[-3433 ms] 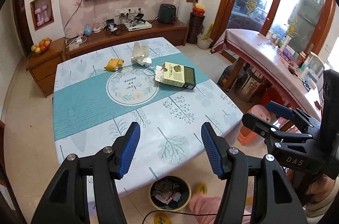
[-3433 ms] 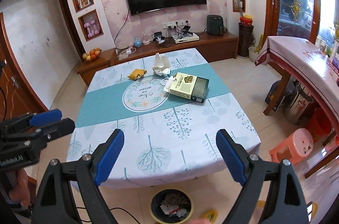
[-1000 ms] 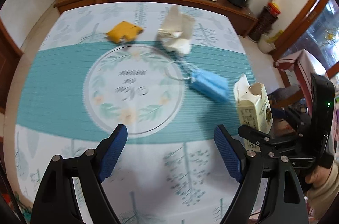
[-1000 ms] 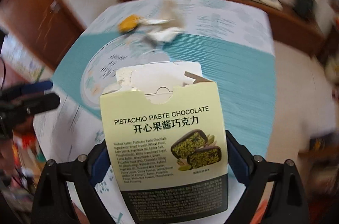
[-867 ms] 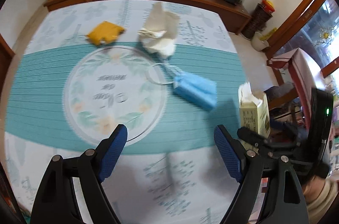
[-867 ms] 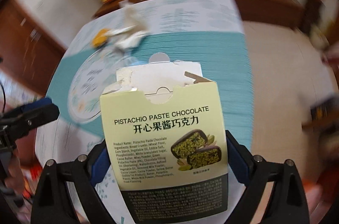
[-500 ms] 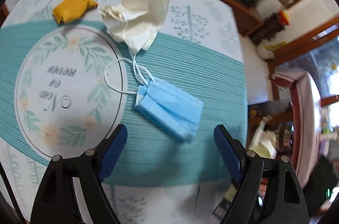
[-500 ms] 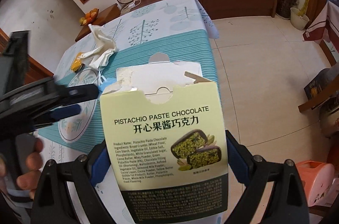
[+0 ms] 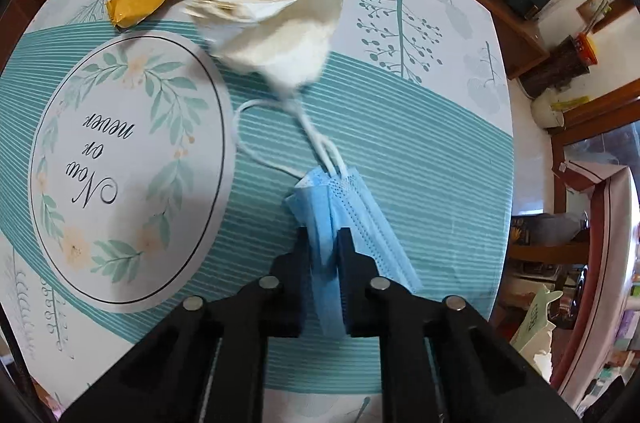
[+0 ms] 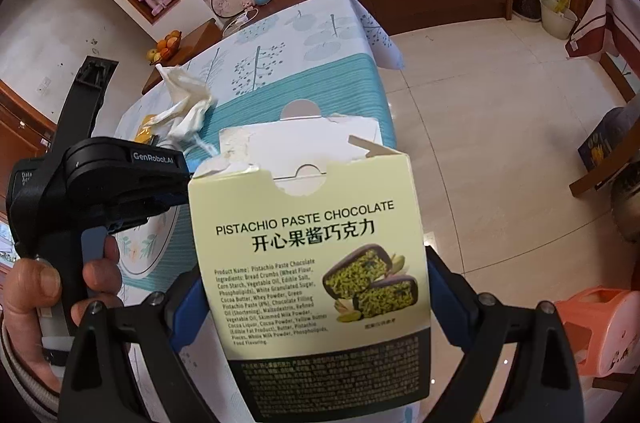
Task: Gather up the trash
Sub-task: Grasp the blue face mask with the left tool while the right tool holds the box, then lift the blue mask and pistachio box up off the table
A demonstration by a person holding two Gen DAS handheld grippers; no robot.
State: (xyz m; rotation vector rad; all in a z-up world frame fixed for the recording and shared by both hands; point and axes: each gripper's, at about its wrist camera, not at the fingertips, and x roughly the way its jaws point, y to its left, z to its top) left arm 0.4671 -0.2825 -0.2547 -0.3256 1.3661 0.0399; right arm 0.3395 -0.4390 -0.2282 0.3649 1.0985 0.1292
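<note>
- Face mask (image 9: pixel 362 223), blue, lies on the tabletop's (image 9: pixel 420 151) teal band toward its right edge; half a second ago the left hand-held gripper (image 9: pixel 324 243) straddled it wide, and its jaws have just clamped onto it.
- Right hand-held gripper (image 10: pixel 316 307) stays clenched on the chocolate box (image 10: pixel 308 263).

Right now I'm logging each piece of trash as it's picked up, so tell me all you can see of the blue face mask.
The blue face mask is a pleated, light-blue disposable one, folded lengthwise into a narrow strip. The left gripper has just closed and pinches its near end. The rest lies on the teal band of the tablecloth. Its white ear loops trail toward the crumpled white paper, running under its edge.
</note>
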